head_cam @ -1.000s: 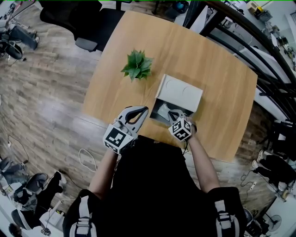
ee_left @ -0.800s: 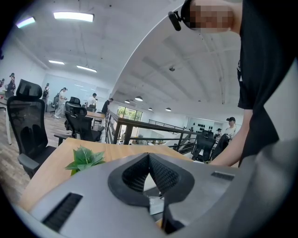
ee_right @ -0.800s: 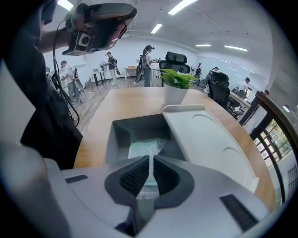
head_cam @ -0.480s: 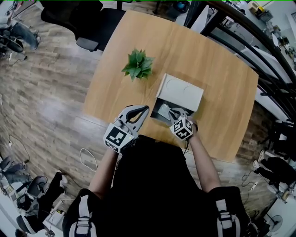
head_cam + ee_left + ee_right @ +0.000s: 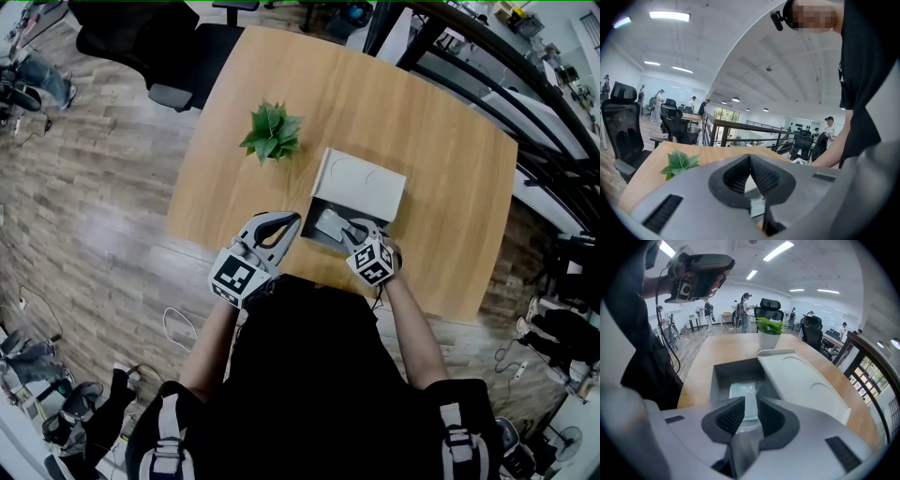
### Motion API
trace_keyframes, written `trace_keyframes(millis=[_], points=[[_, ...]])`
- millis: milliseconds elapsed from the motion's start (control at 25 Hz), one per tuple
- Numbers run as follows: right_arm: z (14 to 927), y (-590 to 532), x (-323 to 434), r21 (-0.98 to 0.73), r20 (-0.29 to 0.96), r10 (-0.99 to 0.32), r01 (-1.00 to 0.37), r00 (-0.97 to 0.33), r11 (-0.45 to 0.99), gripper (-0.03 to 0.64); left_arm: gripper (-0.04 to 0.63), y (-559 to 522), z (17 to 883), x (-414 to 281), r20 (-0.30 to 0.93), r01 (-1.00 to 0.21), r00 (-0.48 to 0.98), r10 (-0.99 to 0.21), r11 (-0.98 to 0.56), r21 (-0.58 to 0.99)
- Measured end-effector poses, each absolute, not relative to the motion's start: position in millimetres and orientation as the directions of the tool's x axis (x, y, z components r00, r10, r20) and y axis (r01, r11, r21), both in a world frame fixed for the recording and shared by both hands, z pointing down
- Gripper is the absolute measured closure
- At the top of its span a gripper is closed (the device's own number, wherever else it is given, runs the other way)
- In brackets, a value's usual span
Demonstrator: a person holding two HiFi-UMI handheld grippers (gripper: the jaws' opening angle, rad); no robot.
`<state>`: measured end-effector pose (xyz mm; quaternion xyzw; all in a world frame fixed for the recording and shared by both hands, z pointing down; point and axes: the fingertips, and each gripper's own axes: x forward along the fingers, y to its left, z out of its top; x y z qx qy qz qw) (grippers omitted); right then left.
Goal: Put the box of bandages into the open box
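Note:
The open grey box [image 5: 315, 199] stands on the wooden table, its pale lid [image 5: 364, 184] lying back on the far side. A pale teal box of bandages in clear wrap [image 5: 742, 398] lies flat on the bottom of the open box [image 5: 718, 380]; from above the bandage box [image 5: 328, 223] shows just past my right fingertips. My right gripper [image 5: 751, 401] hangs over the box's near end, jaws a narrow gap apart, with nothing clamped between the pads. Left of the box, my left gripper [image 5: 286, 221] hovers at the table's near edge, its jaws [image 5: 750, 157] shut and empty.
A small potted plant [image 5: 272, 132] stands on the table [image 5: 431, 122] to the left of and behind the box. Office chairs [image 5: 141, 42] sit on the wood floor beyond the table's far left corner, and a dark railing [image 5: 525, 103] runs along the right.

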<state>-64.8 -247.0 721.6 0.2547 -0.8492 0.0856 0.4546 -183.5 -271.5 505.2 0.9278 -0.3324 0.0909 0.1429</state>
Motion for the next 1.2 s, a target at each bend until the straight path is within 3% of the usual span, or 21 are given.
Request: trace_keyframes(millis=[320,1200], points=[[703.5,-247.3,-52.8,-0.008,0.749,-0.392,-0.599,-0.534,0.801,0.59,0.572,-267.2,505.2,-173.9,0.265,-0.626,0.774,-0.574,-0.755,0.194],[599.0,-237.5,-33.8,-0.037,0.561,-0.488,-0.61,-0.668,0.792,0.593,0.574,-232.6,484.5,-148.5,0.257,-0.689,0.72,-0.644,-0.707,0.161]])
